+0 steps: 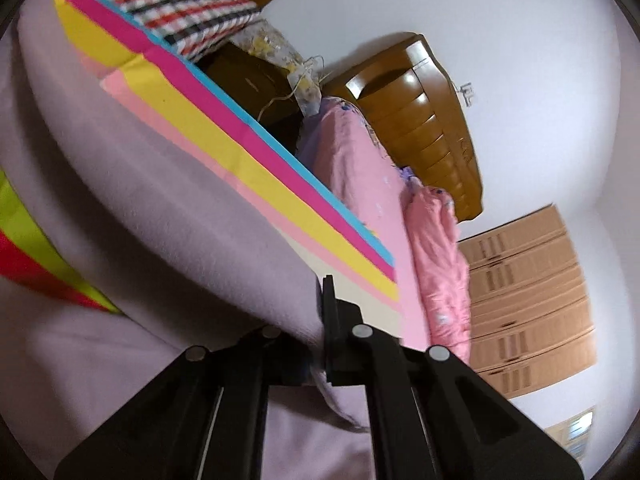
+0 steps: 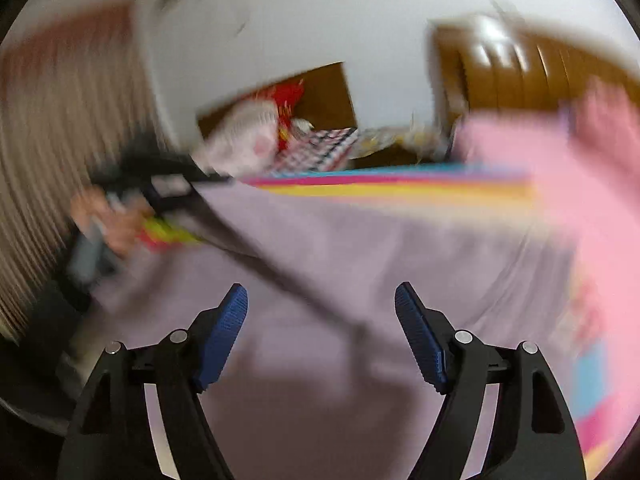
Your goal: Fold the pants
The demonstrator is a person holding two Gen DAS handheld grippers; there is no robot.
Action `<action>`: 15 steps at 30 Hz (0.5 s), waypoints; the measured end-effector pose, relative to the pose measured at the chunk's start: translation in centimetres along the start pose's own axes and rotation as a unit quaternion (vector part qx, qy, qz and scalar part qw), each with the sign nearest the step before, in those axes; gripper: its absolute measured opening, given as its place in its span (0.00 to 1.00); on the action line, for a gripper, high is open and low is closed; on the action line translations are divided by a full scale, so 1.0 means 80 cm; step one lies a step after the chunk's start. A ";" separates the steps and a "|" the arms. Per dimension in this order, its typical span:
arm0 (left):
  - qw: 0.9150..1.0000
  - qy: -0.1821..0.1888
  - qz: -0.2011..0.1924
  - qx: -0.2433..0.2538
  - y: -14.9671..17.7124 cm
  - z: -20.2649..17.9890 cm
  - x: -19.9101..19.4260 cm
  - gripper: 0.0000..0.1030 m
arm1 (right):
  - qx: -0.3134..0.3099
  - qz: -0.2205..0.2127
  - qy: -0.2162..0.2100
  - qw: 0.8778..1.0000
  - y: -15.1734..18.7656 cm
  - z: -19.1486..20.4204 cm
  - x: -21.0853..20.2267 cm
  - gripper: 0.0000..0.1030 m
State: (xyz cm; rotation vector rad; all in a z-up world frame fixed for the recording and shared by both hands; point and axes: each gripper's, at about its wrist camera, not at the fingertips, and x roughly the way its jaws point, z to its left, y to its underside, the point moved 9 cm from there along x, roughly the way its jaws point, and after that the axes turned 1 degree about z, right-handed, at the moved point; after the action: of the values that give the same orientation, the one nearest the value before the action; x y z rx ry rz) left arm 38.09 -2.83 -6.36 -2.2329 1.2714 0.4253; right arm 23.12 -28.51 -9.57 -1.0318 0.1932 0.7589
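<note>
Lilac pants (image 1: 180, 240) fill the left wrist view, a raised fold of the cloth running down into my left gripper (image 1: 320, 320). That gripper is shut on the pants, and the cloth hides one of its fingers. In the blurred right wrist view the pants (image 2: 360, 240) lie spread over the bed, with a lifted edge running up left to the left gripper (image 2: 172, 184), which a hand (image 2: 116, 224) holds. My right gripper (image 2: 320, 300) hovers over the cloth. Its blue pads (image 2: 230, 332) stand wide apart with nothing pinched between them.
A mat striped pink, yellow, magenta and blue (image 1: 240, 140) lies under the pants. Pink bedding (image 1: 360, 184) and a wooden headboard (image 1: 424, 120) are beyond it, with a wardrobe (image 1: 528, 304) on the far wall. A checked bag (image 1: 192, 12) and a curtain (image 2: 60, 140) stand at the side.
</note>
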 end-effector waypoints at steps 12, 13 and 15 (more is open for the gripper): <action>0.999 0.037 0.024 -0.029 0.018 0.000 -0.026 0.05 | 0.301 -0.061 0.051 0.950 -0.035 -0.085 0.091 0.74; 0.999 0.036 0.022 -0.028 0.021 0.004 -0.030 0.05 | 0.322 -0.078 0.047 0.942 -0.036 -0.094 0.084 0.67; 0.999 0.030 0.017 -0.026 0.025 0.016 -0.038 0.07 | 0.343 -0.114 0.061 0.930 -0.040 -0.116 0.061 0.31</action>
State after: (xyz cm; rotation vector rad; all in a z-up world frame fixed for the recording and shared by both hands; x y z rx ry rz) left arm 34.81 -0.82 -6.47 -2.2858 1.3469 0.4107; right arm 30.60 -34.83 -14.56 -0.4197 0.4061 0.3622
